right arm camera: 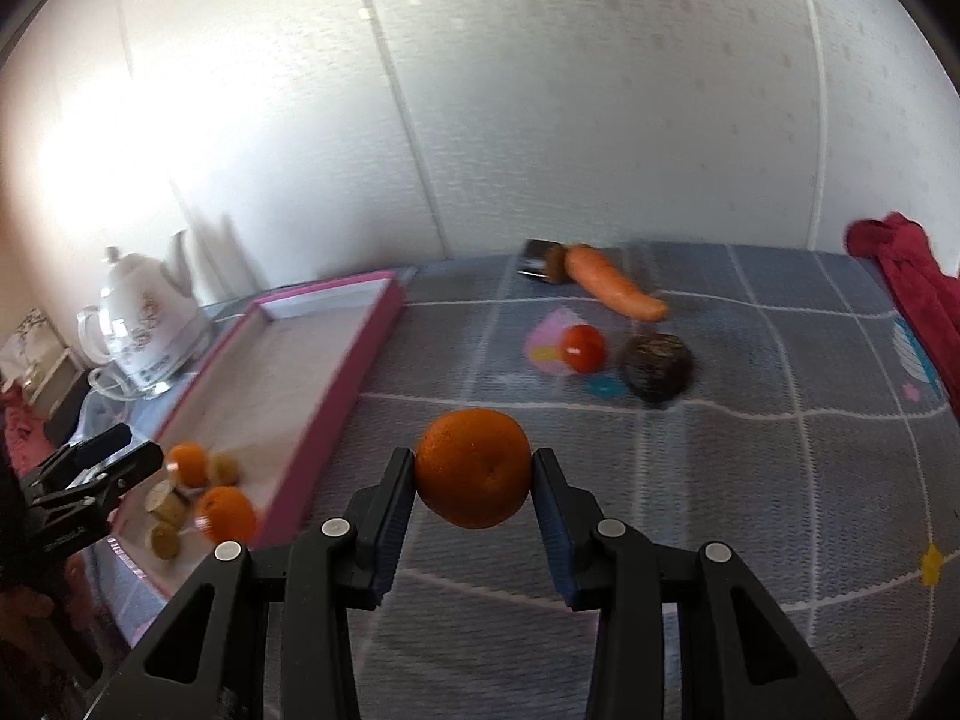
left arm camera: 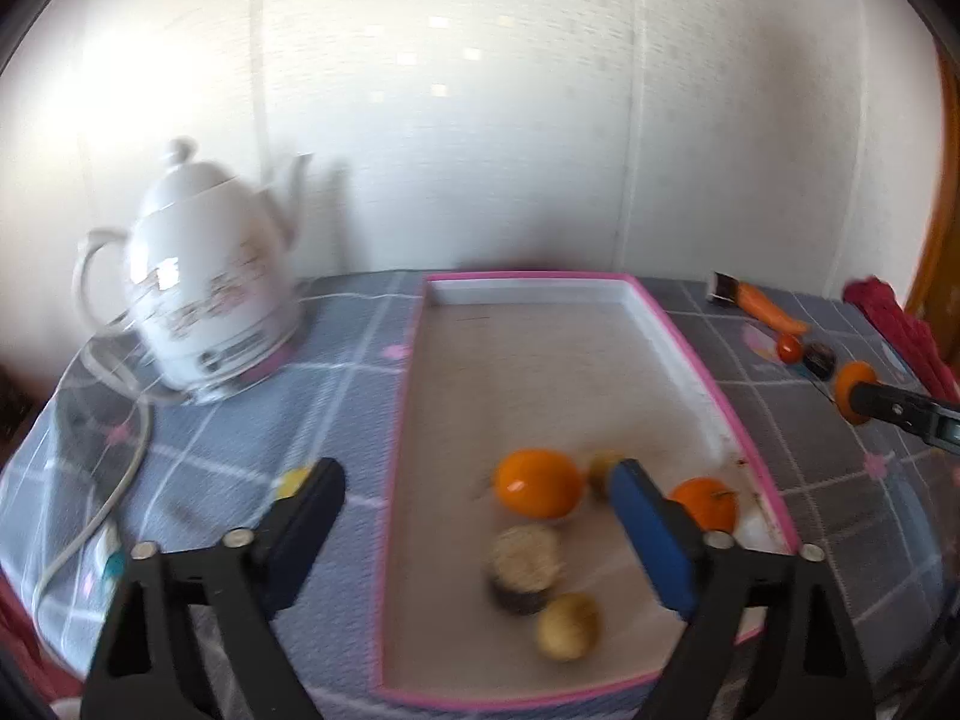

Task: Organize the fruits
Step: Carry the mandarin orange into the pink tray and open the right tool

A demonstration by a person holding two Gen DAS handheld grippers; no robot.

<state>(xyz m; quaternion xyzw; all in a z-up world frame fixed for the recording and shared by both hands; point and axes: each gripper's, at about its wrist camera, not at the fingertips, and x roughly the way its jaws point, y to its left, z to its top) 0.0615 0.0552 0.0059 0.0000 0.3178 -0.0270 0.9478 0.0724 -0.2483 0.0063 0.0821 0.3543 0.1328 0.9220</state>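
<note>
Three oranges: two in the pink tray [left arm camera: 690, 354], one [left arm camera: 538, 483] between the open left gripper's [left arm camera: 480, 531] fingers and one [left arm camera: 705, 501] just behind its right finger, and a third [right arm camera: 474, 468] clamped in the right gripper [right arm camera: 474, 480]. Two yellow-green fruits [left arm camera: 567, 626] [left arm camera: 602, 471] and one cut brown-skinned fruit [left arm camera: 525, 564] also lie in the tray. Beyond the right gripper lie one carrot [right arm camera: 615, 282], one tomato [right arm camera: 583, 348] and one dark fruit [right arm camera: 657, 367]; one white kettle [left arm camera: 207, 288] stands far left.
</note>
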